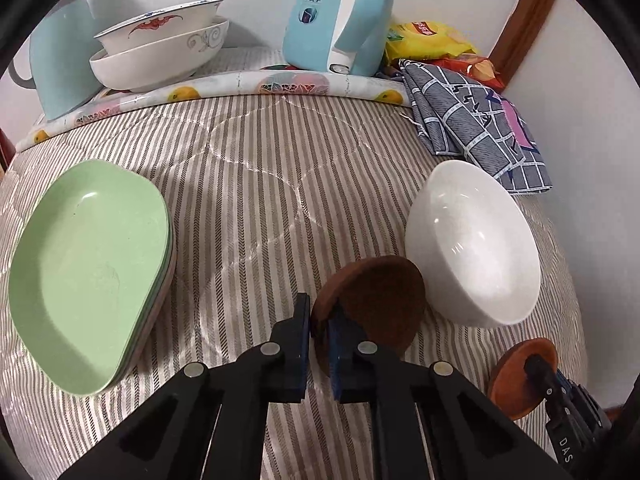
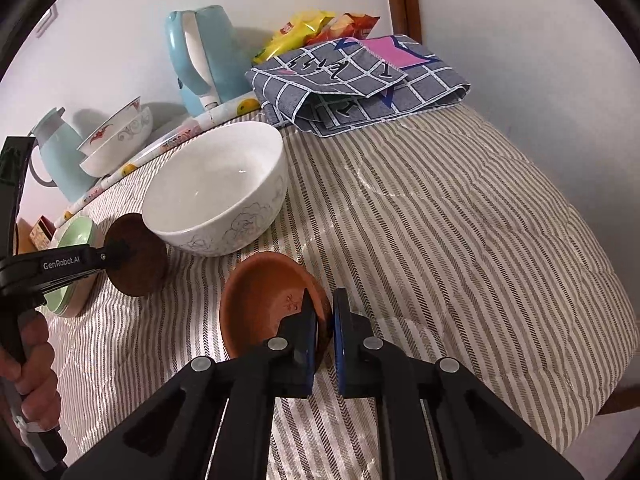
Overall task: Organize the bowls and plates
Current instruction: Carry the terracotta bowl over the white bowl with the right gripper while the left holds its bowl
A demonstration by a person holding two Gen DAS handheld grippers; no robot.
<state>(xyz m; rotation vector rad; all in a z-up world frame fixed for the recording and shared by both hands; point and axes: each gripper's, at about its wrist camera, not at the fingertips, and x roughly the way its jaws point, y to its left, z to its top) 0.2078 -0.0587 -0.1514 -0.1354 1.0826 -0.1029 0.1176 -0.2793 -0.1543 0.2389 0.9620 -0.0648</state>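
1. The scene is a table covered with a striped quilted cloth point(image 1: 248, 184). A person holds a two-finger gripper in each hand, and each gripper pinches the rim of a small brown saucer.

2. The left gripper point(image 1: 320, 322) is clenched on a dark brown saucer point(image 1: 376, 300). The saucer stands nearly on edge, its underside toward the camera, and appears lifted off the cloth. In the right wrist view the same saucer point(image 2: 138, 256) hangs from the left gripper point(image 2: 116, 254), with the person's left hand point(image 2: 34, 376) on the handle below.

3. The right gripper point(image 2: 325, 320) is clamped on the near rim of a reddish-brown saucer point(image 2: 264, 300), tilted with its hollow facing the camera; whether its far edge touches the cloth is unclear. In the left wrist view it shows at lower right point(image 1: 520, 376).

4. A white bowl point(image 1: 472, 244) sits upright between and just beyond the two saucers, close to both.

5. A stack of green plates point(image 1: 88, 268) lies well to the left, nearer the left gripper.

6. The relation that matters: the two saucers are side by side, the dark one to the left of the reddish one, with cloth between them. Nesting them probably means bringing one hand across to the other and levelling both saucers.

7. At the back stand two stacked patterned bowls point(image 1: 160, 48), a pale blue kettle point(image 1: 340, 16) and a folded checked cloth point(image 1: 472, 116).
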